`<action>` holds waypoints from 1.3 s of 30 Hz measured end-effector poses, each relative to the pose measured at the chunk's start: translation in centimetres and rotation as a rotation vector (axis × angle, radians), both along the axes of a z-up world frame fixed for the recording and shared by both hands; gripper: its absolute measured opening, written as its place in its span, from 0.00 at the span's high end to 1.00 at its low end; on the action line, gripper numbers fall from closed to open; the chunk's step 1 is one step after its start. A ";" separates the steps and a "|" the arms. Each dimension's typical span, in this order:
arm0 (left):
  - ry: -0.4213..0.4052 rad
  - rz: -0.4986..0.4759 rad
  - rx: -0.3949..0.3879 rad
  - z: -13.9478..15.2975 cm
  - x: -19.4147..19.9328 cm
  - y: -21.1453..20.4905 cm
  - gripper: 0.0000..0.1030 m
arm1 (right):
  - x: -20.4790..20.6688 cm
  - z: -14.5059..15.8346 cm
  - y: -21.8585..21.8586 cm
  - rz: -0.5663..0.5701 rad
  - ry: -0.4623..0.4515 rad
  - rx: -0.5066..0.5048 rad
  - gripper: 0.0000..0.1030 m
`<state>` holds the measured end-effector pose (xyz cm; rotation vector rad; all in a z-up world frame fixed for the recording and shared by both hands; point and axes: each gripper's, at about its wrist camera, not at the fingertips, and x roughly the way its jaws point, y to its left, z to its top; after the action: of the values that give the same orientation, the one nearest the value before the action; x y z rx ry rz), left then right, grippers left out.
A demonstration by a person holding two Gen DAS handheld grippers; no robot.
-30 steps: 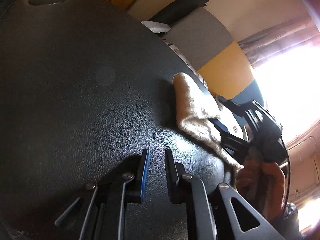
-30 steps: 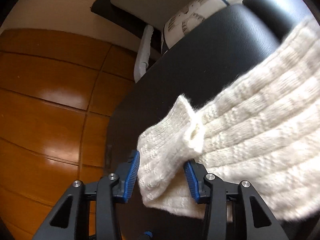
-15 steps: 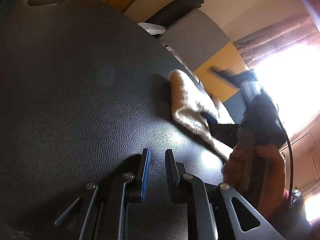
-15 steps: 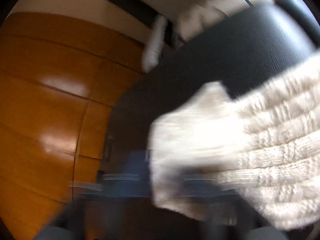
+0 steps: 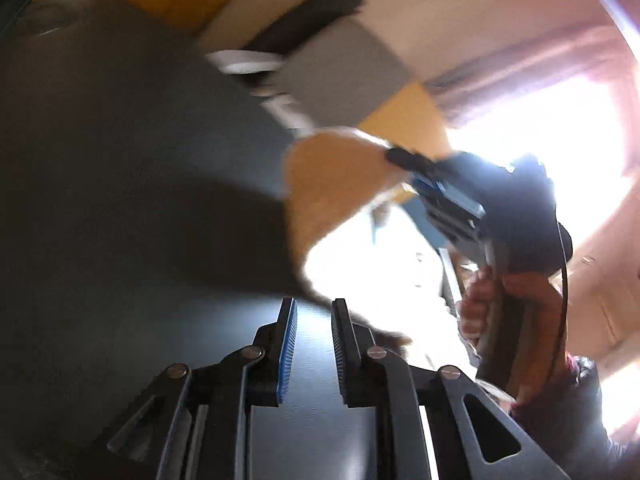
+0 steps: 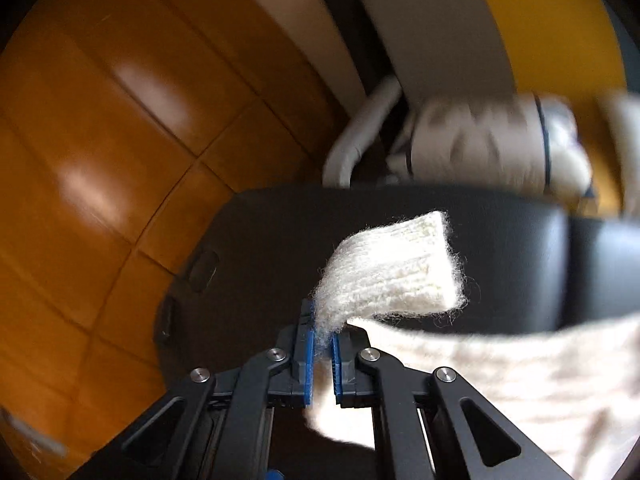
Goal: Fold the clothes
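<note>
Knit garment pinched by right hand-held gripper.

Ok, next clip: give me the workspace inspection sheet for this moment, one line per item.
Surface: black leather-textured table, dark and glossy.
Job's things: one cream knit garment, an end lifted off the table, the rest trailing to the right.
Clutter: nothing seen on the table itself.
Grippers: right gripper shut on the garment's end; left gripper open, holding nothing, low over the table.
Cables: a black cable runs down beside the hand holding the right gripper.
Surroundings: wooden floor, a patterned cushion behind the table, grey and yellow upholstery, a bright window. Both views are motion-blurred.
</note>
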<state>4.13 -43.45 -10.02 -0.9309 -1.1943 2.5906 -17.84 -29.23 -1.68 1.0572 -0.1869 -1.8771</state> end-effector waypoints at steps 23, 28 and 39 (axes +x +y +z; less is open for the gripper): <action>-0.164 -0.128 -0.227 -3.3 -13.0 22.7 0.86 | -0.6 -0.6 46.0 -0.671 -0.045 -0.146 0.93; -0.162 -0.155 -0.345 -2.7 -12.2 24.2 0.86 | 2.3 -11.9 52.4 -0.820 -0.273 -0.167 0.92; -0.070 -0.174 -0.194 0.5 -9.2 24.9 0.80 | 2.3 -14.1 55.8 -0.971 -0.334 -0.624 0.40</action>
<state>-5.06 -18.59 -9.51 -1.1165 -0.8446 2.5850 -15.57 26.60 -15.81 0.8707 -1.6034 -2.1700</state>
